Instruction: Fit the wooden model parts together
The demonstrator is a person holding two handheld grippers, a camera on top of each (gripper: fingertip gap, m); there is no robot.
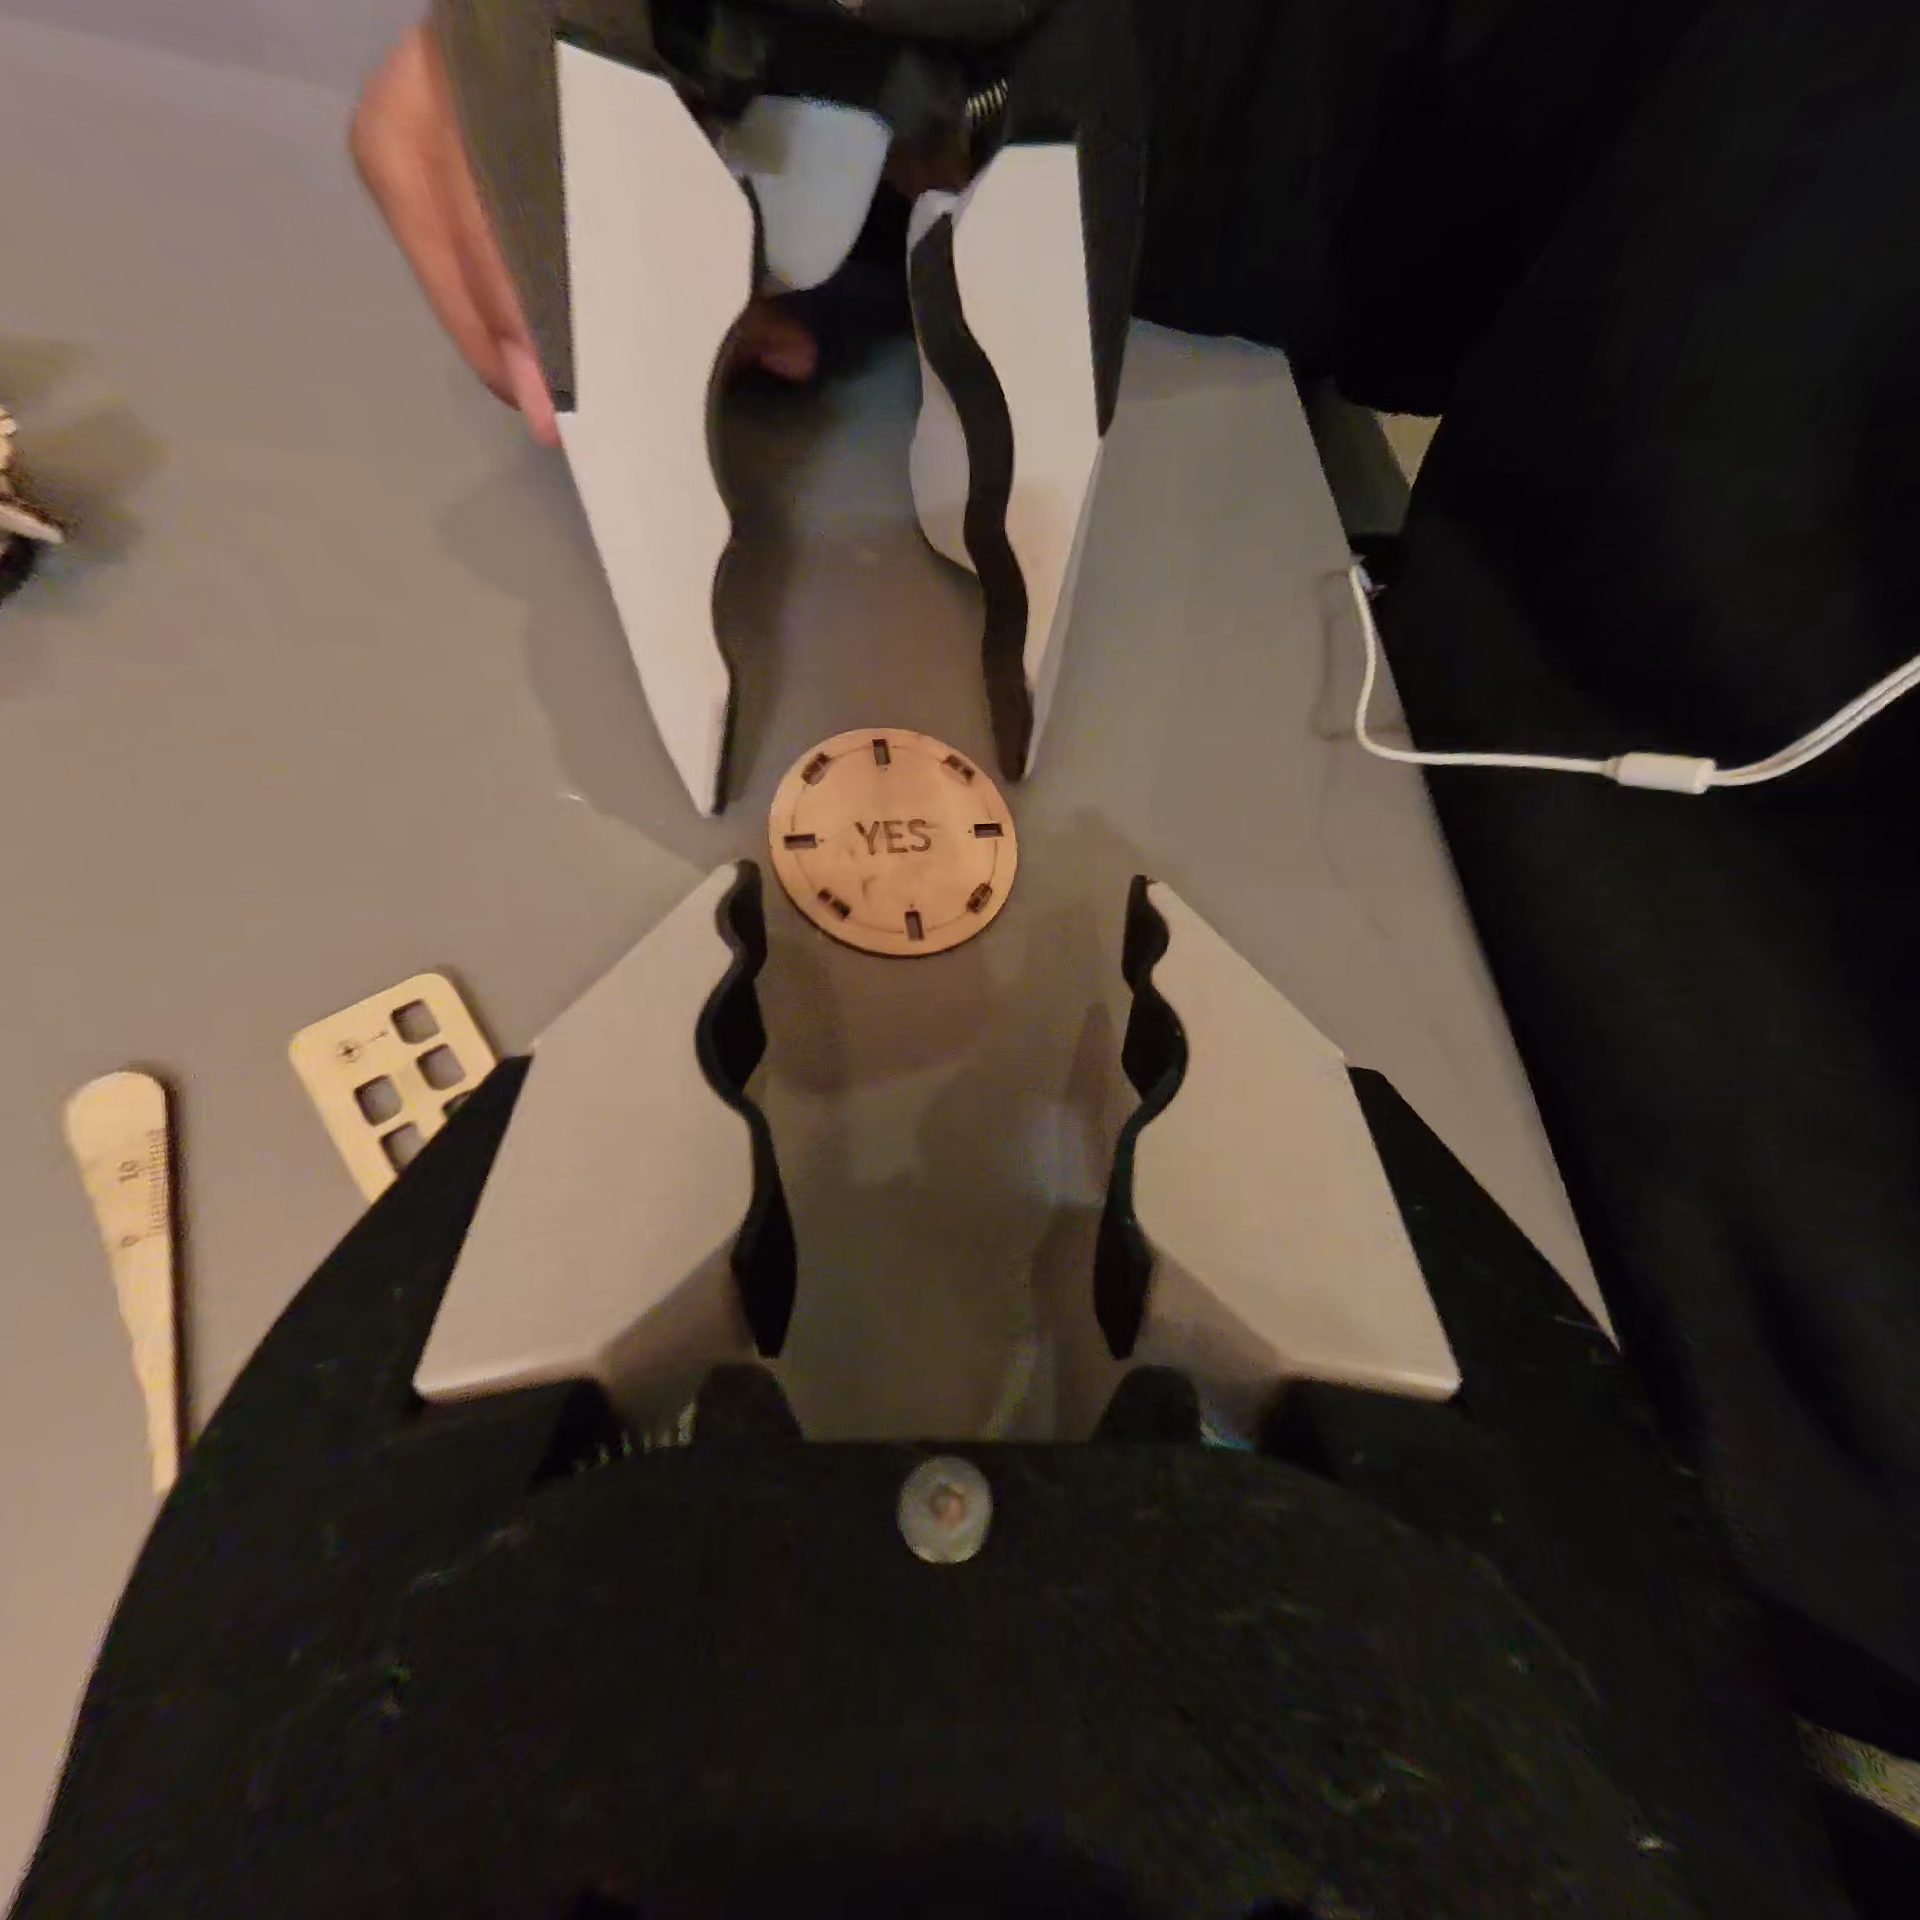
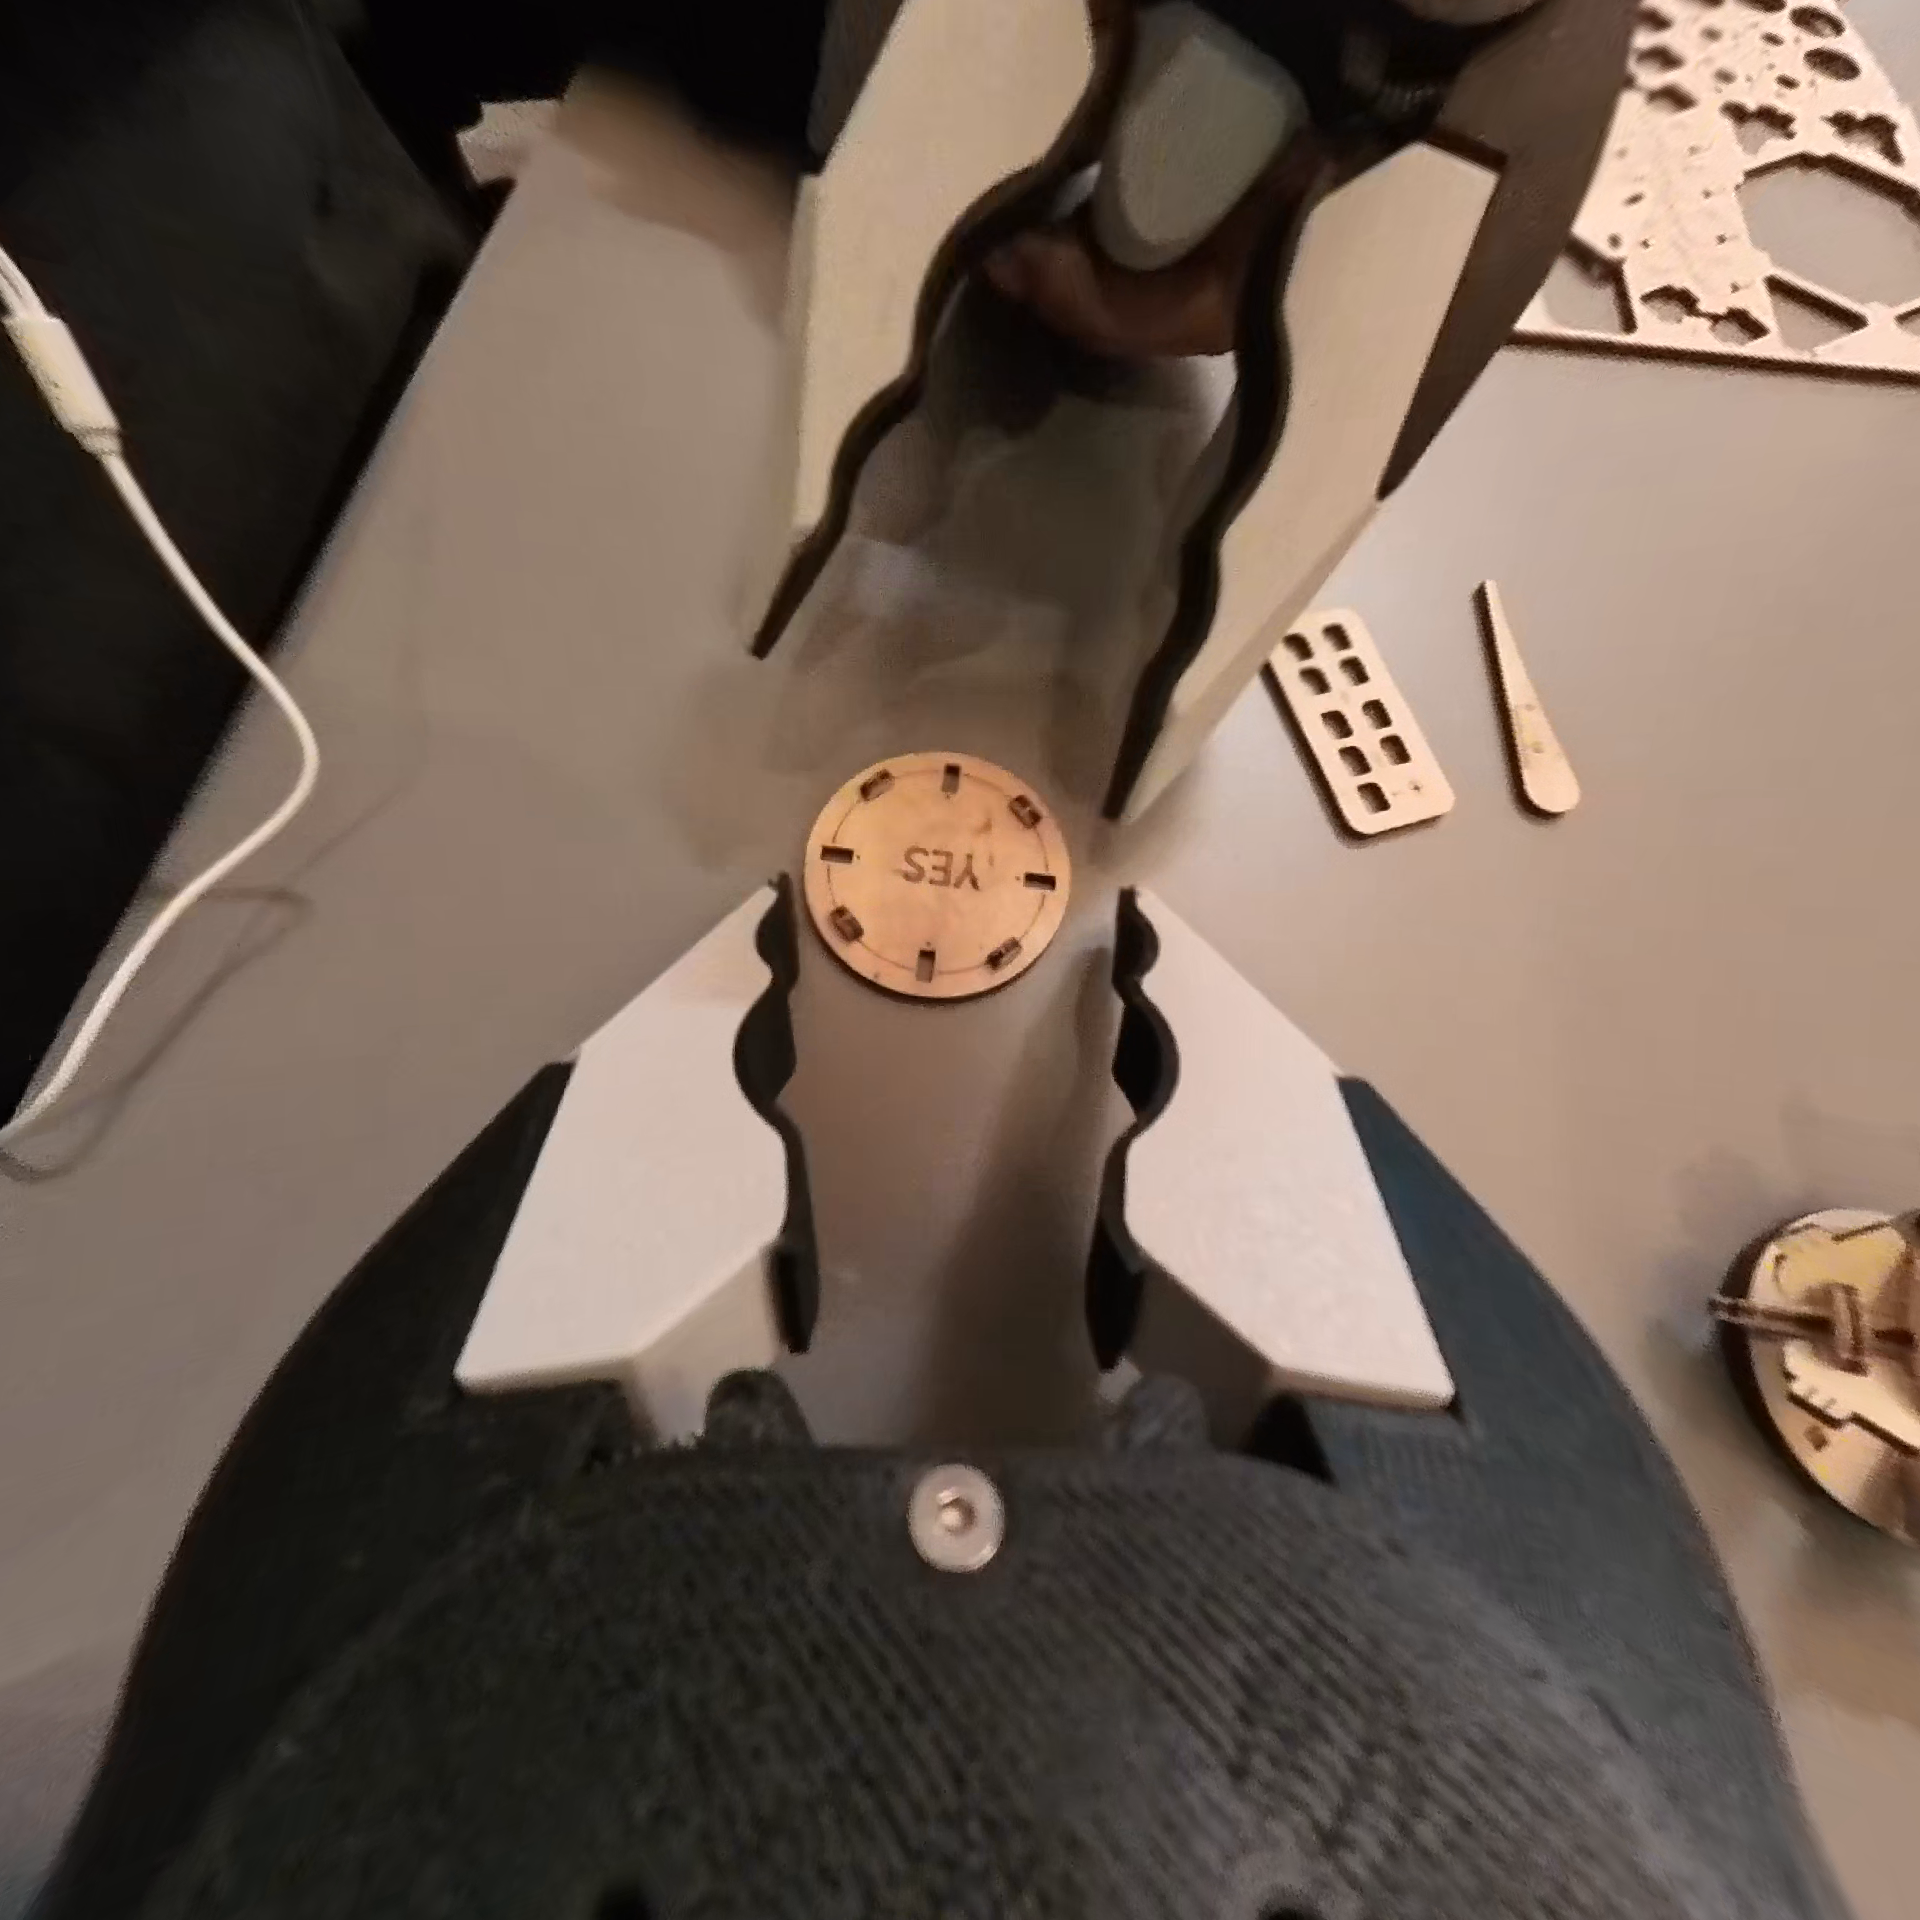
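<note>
Flat on the grey tabletop: a thin round disc of pale laser-cut wood with slots around its rim and engraved lettering at centre, lying between the tips of two grippers that face each other

Left gripper: white fingers with wavy black pads, spread wide, nothing held; left pad just beside the disc's edge, contact not clear; right pad apart from it

Right gripper: likewise spread wide and holding nothing; disc just ahead of its fingertips, left tip at the rim, right tip clear of it; in the left wrist view, seen opposite, tips down near the disc's far edge

Likely handling: light, stiff, thin plywood; low profile flush to the table, so hard to pinch from above; smooth face, prone to sliding when nudged; slotted rim probably brittle under hard squeeze. Best hold judged to be across the rim, edge to edge, perhaps after tipping one side up against the opposite gripper

Room: table edge and a white cable near on one side, dark clothing beyond; on the other side a slotted rectangular wooden plate, a narrow wooden ruler strip, a perforated wooden sheet and a partly built round wooden assembly, all well apart from the disc
</note>
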